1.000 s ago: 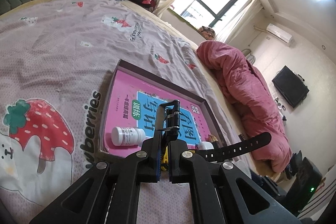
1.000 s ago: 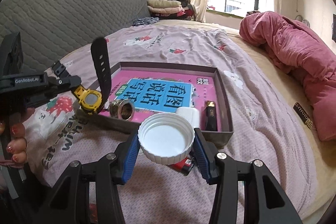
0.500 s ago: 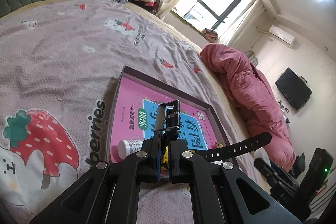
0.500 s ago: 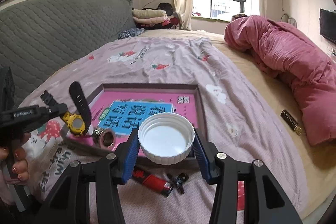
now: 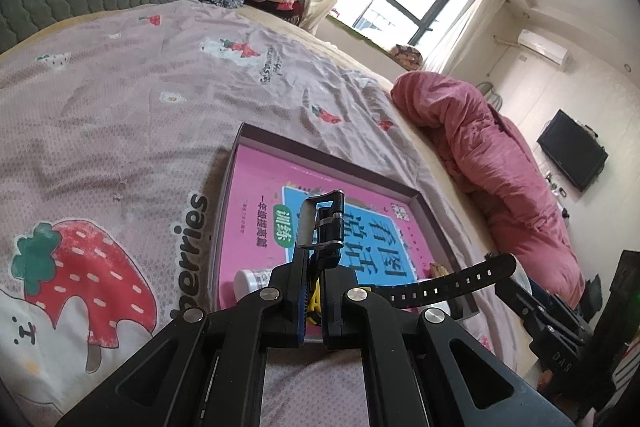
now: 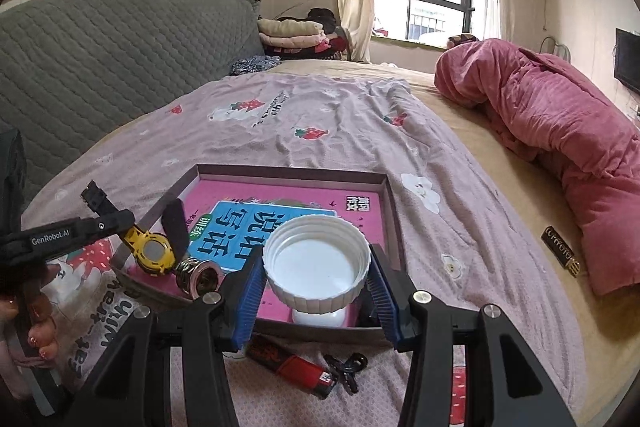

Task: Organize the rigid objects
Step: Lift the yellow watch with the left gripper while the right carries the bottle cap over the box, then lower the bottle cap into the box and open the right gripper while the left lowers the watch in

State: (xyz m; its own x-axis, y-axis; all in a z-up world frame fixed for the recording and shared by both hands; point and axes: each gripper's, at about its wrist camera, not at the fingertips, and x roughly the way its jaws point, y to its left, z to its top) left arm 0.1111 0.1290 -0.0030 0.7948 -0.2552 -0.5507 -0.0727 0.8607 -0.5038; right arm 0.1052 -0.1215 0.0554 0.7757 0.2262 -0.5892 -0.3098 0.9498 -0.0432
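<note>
- Over the tray's near edge, on the bed [image 6: 360, 115], we carry both pieces: our right hand-held gripper [image 6: 316, 279] is clamped on the cap [image 6: 316, 267], and our left hand-held gripper [image 5: 314, 291] is pinched tight on the watch [image 6: 154, 253] at its strap.
- With the cap held only by its ribbed rim, open side up, we judge that a slack squeeze could let it tip out and roll off the tray [image 6: 292, 173].
- Just under the cap lies a white thing we cannot identify; dropping the cap there could leave it perched and unsteady.
- Since the watch hangs by its strap near the tray's near left corner, just beside the metal ring [image 6: 200, 277], a swing could knock the ring.
- Both straps stick out, so one may drape over the tray wall and leave the watch half outside.
- Because the bottle [image 5: 252, 279] lies on its side at the tray's near edge, a bump could set it rolling.
- On the soft bed, pressing on the tray could tilt it and slide things about.
- Outside the tray's near edge, the lighter [image 6: 296, 371] and clip [image 6: 346, 367] wait; our hand-held grippers could crowd each other there.
</note>
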